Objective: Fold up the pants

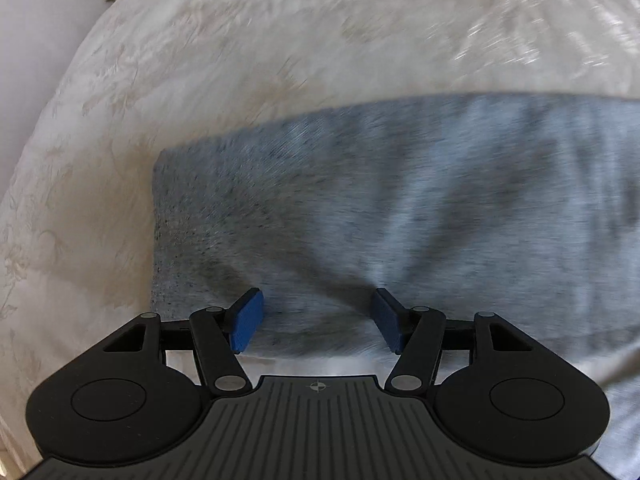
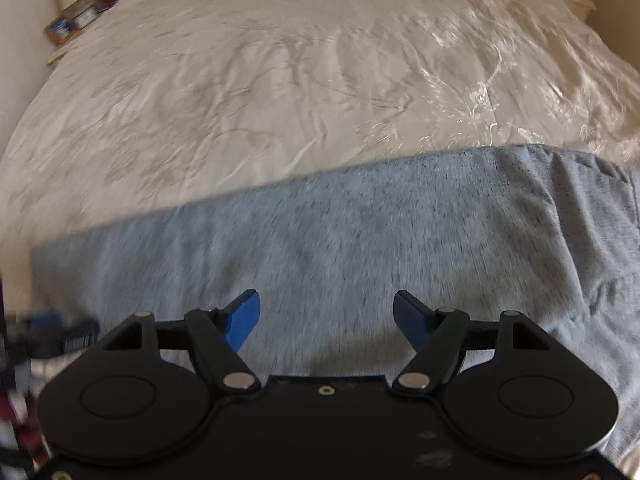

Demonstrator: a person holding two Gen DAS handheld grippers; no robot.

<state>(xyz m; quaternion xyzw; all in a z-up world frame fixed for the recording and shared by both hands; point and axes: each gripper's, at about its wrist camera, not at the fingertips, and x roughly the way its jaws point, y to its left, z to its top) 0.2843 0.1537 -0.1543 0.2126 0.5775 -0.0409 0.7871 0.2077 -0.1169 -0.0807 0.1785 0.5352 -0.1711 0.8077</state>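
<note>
Grey heathered pants (image 1: 400,208) lie flat across a cream bedspread (image 1: 200,60), running left to right. In the left wrist view my left gripper (image 1: 318,320) is open, its blue pads just above the near edge of the pants by their left end. In the right wrist view the same pants (image 2: 360,240) stretch across, with a seamed, bunched part at the far right. My right gripper (image 2: 326,322) is open and empty over the near part of the fabric. The left gripper (image 2: 48,332) shows blurred at the left edge of that view.
The bedspread (image 2: 280,80) is a shiny patterned cream cover reaching far beyond the pants. A small framed box and bottles (image 2: 76,12) stand at the far left corner beside the bed. A white wall (image 1: 32,40) runs along the bed's left side.
</note>
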